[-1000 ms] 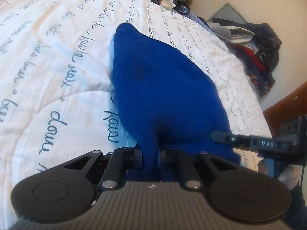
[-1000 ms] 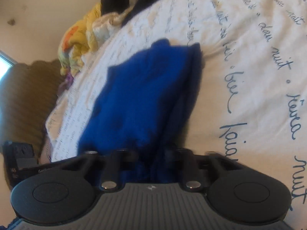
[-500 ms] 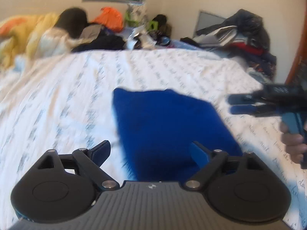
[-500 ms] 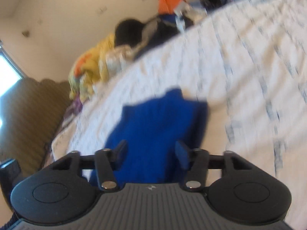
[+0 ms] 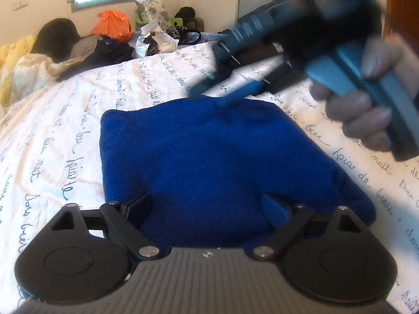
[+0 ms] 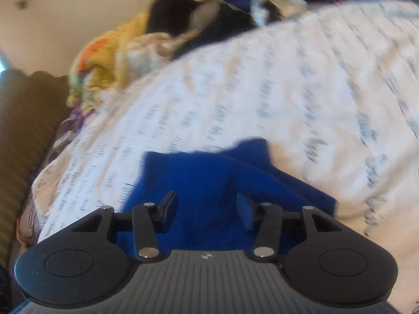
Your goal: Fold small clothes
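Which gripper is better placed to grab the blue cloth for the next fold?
Probably the left gripper: it is open, with the blue cloth lying flat between its fingers. The right gripper, also open, appears blurred.

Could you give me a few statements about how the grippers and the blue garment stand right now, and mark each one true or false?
1. The left gripper has its jaws spread open. True.
2. The blue garment hangs in the air between both grippers. False: it lies on the white bedspread with the script print.
3. The right gripper is clamped shut on the garment. False: its jaws are apart, with the cloth below them.
4. In the left wrist view, the right gripper reaches in over the garment's far edge. True.
5. An orange bag sits among the clutter at the far side of the bed. True.
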Tool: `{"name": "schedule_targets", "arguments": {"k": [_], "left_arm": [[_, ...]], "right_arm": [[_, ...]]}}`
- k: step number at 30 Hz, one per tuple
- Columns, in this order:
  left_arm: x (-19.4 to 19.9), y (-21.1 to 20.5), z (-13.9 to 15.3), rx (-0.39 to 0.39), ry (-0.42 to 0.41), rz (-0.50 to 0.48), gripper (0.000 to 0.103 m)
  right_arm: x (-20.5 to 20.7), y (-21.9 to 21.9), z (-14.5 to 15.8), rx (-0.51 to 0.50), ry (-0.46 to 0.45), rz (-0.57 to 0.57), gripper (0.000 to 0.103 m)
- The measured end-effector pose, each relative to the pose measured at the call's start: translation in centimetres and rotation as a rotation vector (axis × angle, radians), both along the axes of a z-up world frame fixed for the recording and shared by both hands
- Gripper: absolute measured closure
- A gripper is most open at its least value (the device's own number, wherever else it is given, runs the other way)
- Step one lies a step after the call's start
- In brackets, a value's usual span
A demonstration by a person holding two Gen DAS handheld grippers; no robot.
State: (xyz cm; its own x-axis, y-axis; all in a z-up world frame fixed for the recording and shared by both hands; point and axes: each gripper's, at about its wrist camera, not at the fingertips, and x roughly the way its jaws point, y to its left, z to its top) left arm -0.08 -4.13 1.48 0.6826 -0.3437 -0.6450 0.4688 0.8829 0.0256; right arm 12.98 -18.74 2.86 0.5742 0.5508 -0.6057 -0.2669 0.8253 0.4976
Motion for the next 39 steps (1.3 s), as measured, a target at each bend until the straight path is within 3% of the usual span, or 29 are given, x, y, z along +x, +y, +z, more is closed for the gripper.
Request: {"name": "schedule_targets", "arguments": {"k": [2, 3, 4, 7, 9, 12, 15, 16, 17, 18, 20, 22, 24, 26, 27, 28, 29, 30, 31, 34, 36, 38, 39], "left_arm": [[0.4, -0.2, -0.2, 0.001, 0.001, -0.004, 0.005], [0.6, -0.3, -0.3, 0.002, 0.001, -0.008, 0.004], [0.9, -0.3, -0.3, 0.008, -0.007, -0.004, 0.004], [0.9, -0.1, 0.4, 0.006, 0.001, 0.015, 0.008], [-0.6, 0.3, 1.4, 0.006, -0.015, 0.039, 0.016], [-3.4, 1.5, 2.1, -0.041, -0.025, 0.035, 0.009], [-3.4, 0.8, 0.6, 0.018, -0.002, 0.026, 0.007], [-3.1, 0.4, 0.1, 0.044, -0.017, 0.029, 0.000], [-2.8, 0.1, -0.2, 0.073, -0.039, 0.037, 0.000], [-2.6, -0.1, -0.2, 0.098, -0.045, 0.048, 0.000], [-3.0, 0.3, 1.1, 0.074, -0.025, 0.065, 0.013], [-4.2, 1.3, 2.4, 0.015, -0.032, 0.051, 0.012], [-5.1, 1.4, 2.3, -0.009, -0.029, 0.034, 0.008], [-5.2, 0.8, 0.8, 0.030, 0.012, 0.021, 0.008], [-5.1, 0.6, -0.2, 0.057, 0.029, 0.029, 0.006], [-5.3, 1.0, -0.6, 0.030, 0.015, 0.043, 0.002], [-5.3, 1.3, -0.4, 0.018, 0.028, 0.059, 0.004], [-5.5, 1.7, 0.1, 0.011, 0.038, 0.078, 0.006], [-6.1, 2.0, 0.8, -0.001, 0.038, 0.092, 0.012], [-7.7, 2.5, 2.1, -0.039, 0.001, 0.085, 0.007], [-7.4, 1.9, 1.5, -0.019, 0.019, 0.073, 0.005], [-6.5, 1.6, -0.2, 0.015, 0.071, 0.090, 0.007], [-6.7, 1.8, -0.4, 0.048, 0.041, 0.121, 0.008]], "right_arm": [[1.1, 1.5, -0.7, -0.038, 0.004, 0.019, 0.054], [2.7, 2.0, -2.3, -0.104, 0.067, 0.000, 0.054], [3.2, 1.5, -3.2, -0.065, 0.017, 0.002, 0.058], [3.4, 0.1, -2.7, 0.019, 0.118, -0.066, 0.058], [0.4, 0.0, -1.0, -0.015, 0.049, -0.062, 0.055], [-5.3, -0.3, 0.0, 0.023, -0.037, -0.016, 0.049], [-7.6, -0.7, -3.3, 0.016, 0.032, -0.012, 0.046], [-7.6, -0.7, -3.3, 0.016, 0.032, -0.012, 0.046], [-7.9, -1.7, -4.7, 0.084, -0.033, -0.010, 0.046], [-7.8, -2.3, -4.9, 0.119, -0.027, -0.011, 0.047], [-8.2, -3.4, -3.0, 0.156, 0.036, -0.085, 0.048], [-10.3, -3.2, -0.2, 0.110, -0.004, -0.120, 0.044], [-12.5, -3.0, 1.6, 0.158, -0.064, -0.049, 0.042], [-13.2, -2.6, 1.5, 0.203, -0.002, 0.022, 0.038], [-13.1, -2.4, 0.9, 0.180, 0.034, 0.040, 0.038], [-13.0, -2.3, 0.0, 0.104, 0.067, 0.026, 0.039], [-13.3, -2.7, -1.2, 0.049, 0.060, 0.008, 0.046], [-14.0, -3.7, -1.2, 0.066, 0.015, 0.002, 0.048], [-14.5, -4.3, -0.7, 0.081, 0.041, -0.017, 0.047], [-16.8, -4.8, 2.5, 0.056, 0.010, -0.061, 0.039], [-17.4, -5.0, 3.1, 0.088, -0.022, -0.031, 0.034], [-16.0, -5.0, 1.5, 0.072, 0.048, -0.033, 0.031], [-15.7, -5.5, 0.4, 0.070, 0.066, -0.055, 0.032]]}}
